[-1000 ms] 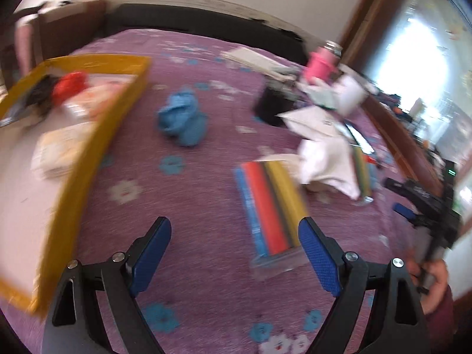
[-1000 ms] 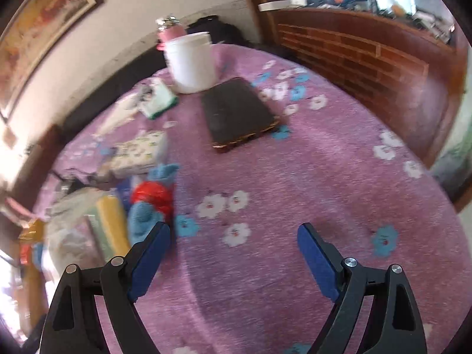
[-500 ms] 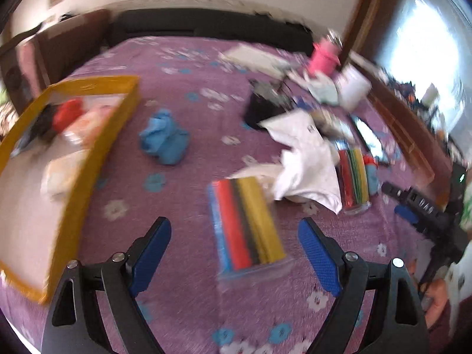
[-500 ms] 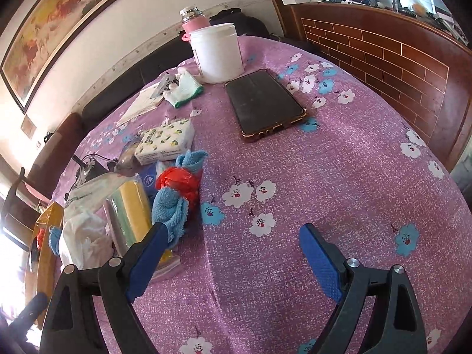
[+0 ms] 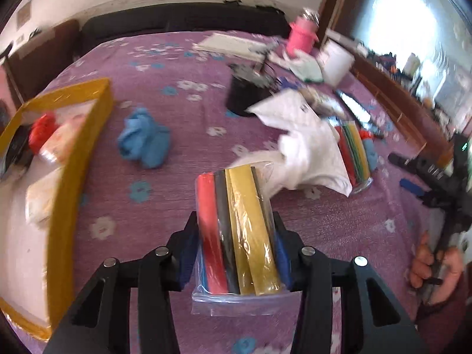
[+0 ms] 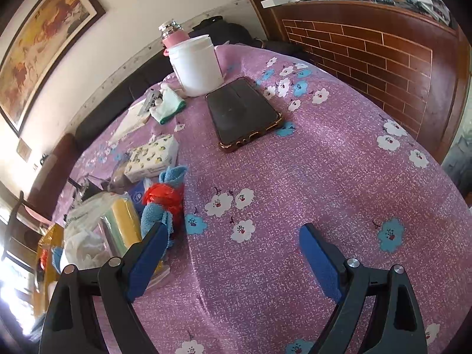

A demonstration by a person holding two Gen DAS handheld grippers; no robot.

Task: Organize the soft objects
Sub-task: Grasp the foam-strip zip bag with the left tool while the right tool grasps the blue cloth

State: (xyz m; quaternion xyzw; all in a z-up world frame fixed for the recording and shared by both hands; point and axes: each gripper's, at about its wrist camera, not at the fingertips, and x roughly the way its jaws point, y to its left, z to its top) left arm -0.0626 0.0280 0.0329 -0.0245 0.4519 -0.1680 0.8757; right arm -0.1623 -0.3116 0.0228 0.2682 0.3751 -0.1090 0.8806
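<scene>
- Left gripper (image 5: 236,250) clamped on bagged pack of coloured cloths (image 5: 237,230), blue pads pressing both long sides.
- Pack's long axis running near to far, far end tipped slightly left, over purple flowered desk (image 5: 177,206).
- Yellow tray (image 5: 76,159) at left; crumpled blue cloth (image 5: 144,141) between tray and pack.
- Right gripper (image 6: 233,256) spread wide, holding nothing, above desk; second pack (image 6: 124,224) near left.
</scene>
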